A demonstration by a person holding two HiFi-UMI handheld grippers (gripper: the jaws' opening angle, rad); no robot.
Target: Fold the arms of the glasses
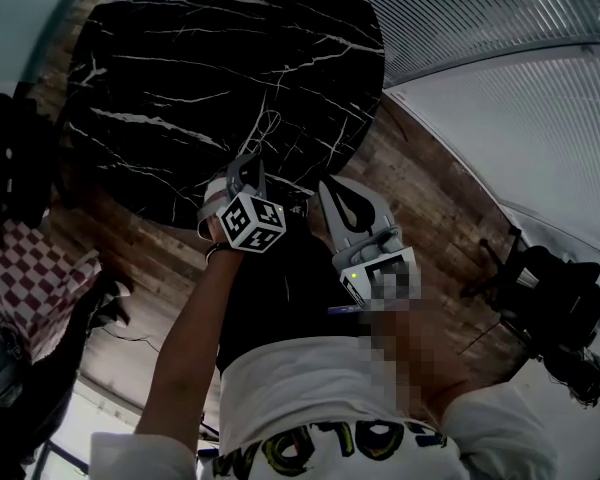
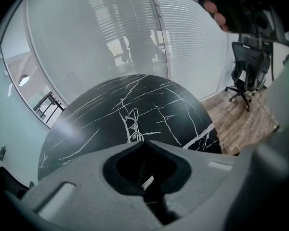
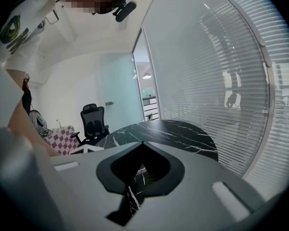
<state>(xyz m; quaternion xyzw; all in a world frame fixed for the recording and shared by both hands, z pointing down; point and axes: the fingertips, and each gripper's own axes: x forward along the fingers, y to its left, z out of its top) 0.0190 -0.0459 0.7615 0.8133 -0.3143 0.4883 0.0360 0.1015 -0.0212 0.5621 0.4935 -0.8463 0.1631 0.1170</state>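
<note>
A pair of thin clear-framed glasses [image 2: 130, 123] lies on the round black marble table [image 2: 91, 124], a short way beyond my left gripper [image 2: 145, 141]. That gripper's jaws are shut with nothing between them. In the head view the glasses [image 1: 267, 133] show as a faint outline just past the left gripper [image 1: 242, 165], which hangs over the table's near edge. My right gripper [image 1: 330, 190] is beside it to the right, also shut and empty. In the right gripper view the right gripper [image 3: 142, 143] points across the table [image 3: 178, 131], and I cannot make out the glasses there.
A glass wall with blinds [image 2: 135, 37] curves behind the table. Black office chairs [image 2: 243, 73] [image 1: 555, 303] stand on the wood floor [image 1: 420, 198]. A red-checked cloth [image 1: 20, 268] covers something at the left.
</note>
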